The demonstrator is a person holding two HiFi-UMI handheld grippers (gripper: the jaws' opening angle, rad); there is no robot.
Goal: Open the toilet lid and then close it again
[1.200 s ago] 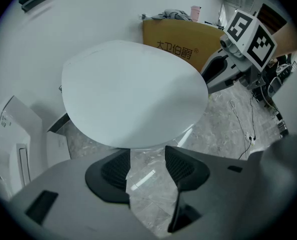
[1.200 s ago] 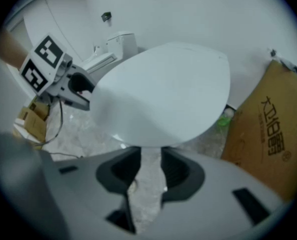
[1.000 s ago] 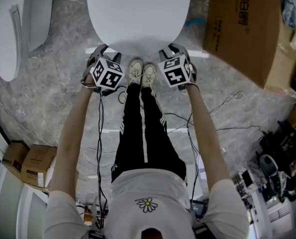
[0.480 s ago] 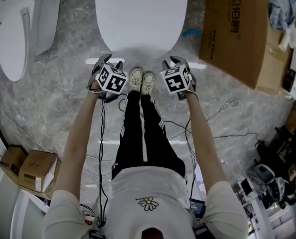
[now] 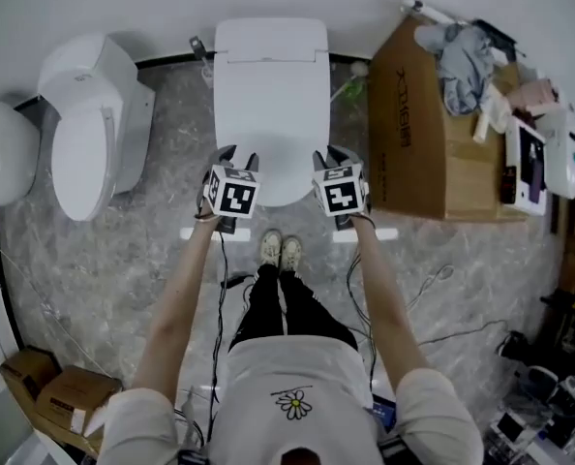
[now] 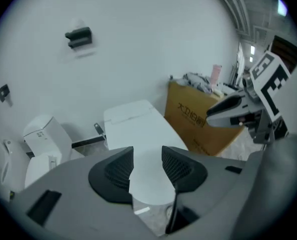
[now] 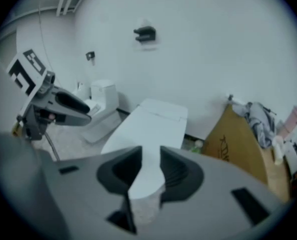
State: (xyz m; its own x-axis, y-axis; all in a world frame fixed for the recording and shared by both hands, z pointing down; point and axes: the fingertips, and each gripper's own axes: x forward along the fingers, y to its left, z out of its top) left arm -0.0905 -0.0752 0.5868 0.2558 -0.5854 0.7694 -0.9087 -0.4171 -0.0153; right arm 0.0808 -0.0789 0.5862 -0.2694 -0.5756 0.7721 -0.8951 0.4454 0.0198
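The white toilet [image 5: 271, 114] stands against the back wall with its lid [image 6: 138, 134] down flat. Both grippers hang in the air above the lid's front end, apart from it. My left gripper [image 5: 237, 155] is over the front left part, and its jaws are closing with nothing between them. My right gripper [image 5: 328, 155] is over the front right part, jaws apart and empty. In the left gripper view the lid shows through the gap of the left gripper [image 6: 147, 159]. The right gripper [image 7: 149, 161] frames the lid [image 7: 148, 129] the same way.
A second white toilet [image 5: 89, 134] stands to the left. A large cardboard box [image 5: 413, 134] with clothes on top is close at the right. Cables trail over the marble floor [image 5: 152, 260] by the person's shoes [image 5: 281, 250]. Small cartons [image 5: 50, 386] sit at bottom left.
Both grippers have risen from low at the toilet's front edge to well above the lid. The head view has pulled back and now takes in the whole toilet. The lid stays down.
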